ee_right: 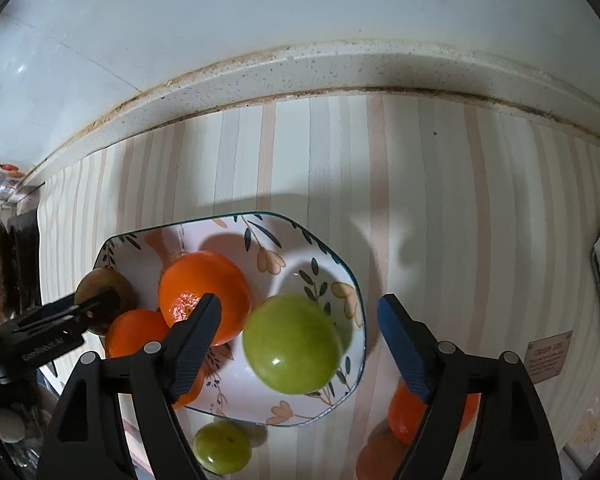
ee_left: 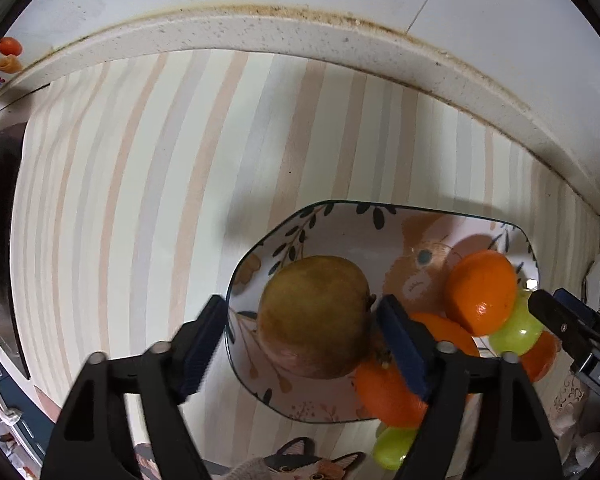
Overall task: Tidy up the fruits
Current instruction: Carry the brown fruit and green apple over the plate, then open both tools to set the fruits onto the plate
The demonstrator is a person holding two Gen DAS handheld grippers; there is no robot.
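Note:
A floral bowl sits on the striped counter. In the left wrist view a brownish-green pear-like fruit lies in the bowl between the wide-open fingers of my left gripper, with no contact visible. Oranges and a green apple lie beside it. In the right wrist view my right gripper is open above a green apple in the bowl, next to an orange. The left gripper's finger covers part of the brown fruit.
A second green apple and an orange lie on the striped mat in front of the bowl. A raised speckled counter edge and white wall run behind. A cat-print cloth lies near the front.

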